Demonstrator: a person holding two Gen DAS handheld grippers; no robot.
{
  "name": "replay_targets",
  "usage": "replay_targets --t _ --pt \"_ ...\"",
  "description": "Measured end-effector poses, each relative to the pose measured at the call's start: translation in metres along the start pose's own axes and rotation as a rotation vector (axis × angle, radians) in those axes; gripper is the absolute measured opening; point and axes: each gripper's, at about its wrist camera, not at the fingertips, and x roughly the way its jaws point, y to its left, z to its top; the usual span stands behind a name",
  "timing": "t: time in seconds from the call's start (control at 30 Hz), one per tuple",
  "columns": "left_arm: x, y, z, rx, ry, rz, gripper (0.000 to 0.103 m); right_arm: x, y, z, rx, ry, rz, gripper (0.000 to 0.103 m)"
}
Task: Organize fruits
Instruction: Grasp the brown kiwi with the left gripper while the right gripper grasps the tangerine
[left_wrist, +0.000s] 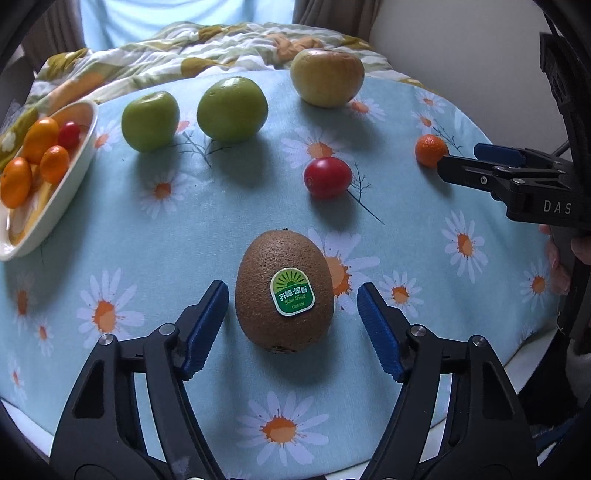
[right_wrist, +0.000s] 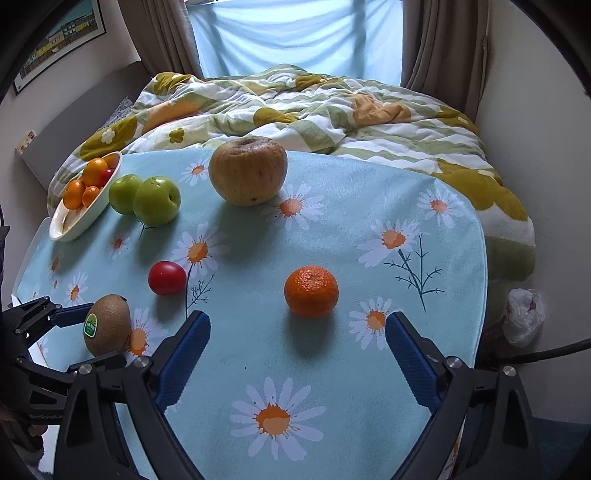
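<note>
A brown kiwi with a green sticker lies on the daisy cloth between the fingers of my open left gripper, not touched; it also shows in the right wrist view. My right gripper is open and empty, just short of a mandarin, seen too in the left wrist view. A red tomato lies mid-table. Two green apples and a large yellowish apple stand at the back.
A white oval dish at the left holds several kumquats and a small red tomato. A rumpled quilt lies on the bed behind the table. A white plastic bag sits on the floor at the right.
</note>
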Motion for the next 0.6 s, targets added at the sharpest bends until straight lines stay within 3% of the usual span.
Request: replay_targets --t 0.03,0.2,0.33,0.6 --pt "0.001 -0.001 0.000 0.007 0.004 0.002 0.068 0.002 0.000 0.001 -0.002 0.002 0.003 0.093" --pt "-0.001 -0.001 -0.001 0.025 -0.010 0.040 0.055 0.011 0.003 0.004 -0.013 0.004 0.009 0.087" --pt "-0.002 0.005 -0.001 -0.003 -0.019 0.021 0.053 0.017 0.003 0.005 -0.009 0.010 0.011 0.083" --pt "-0.003 0.006 -0.003 -0.028 -0.033 0.024 0.052 0.029 0.004 0.006 -0.006 0.024 0.017 0.063"
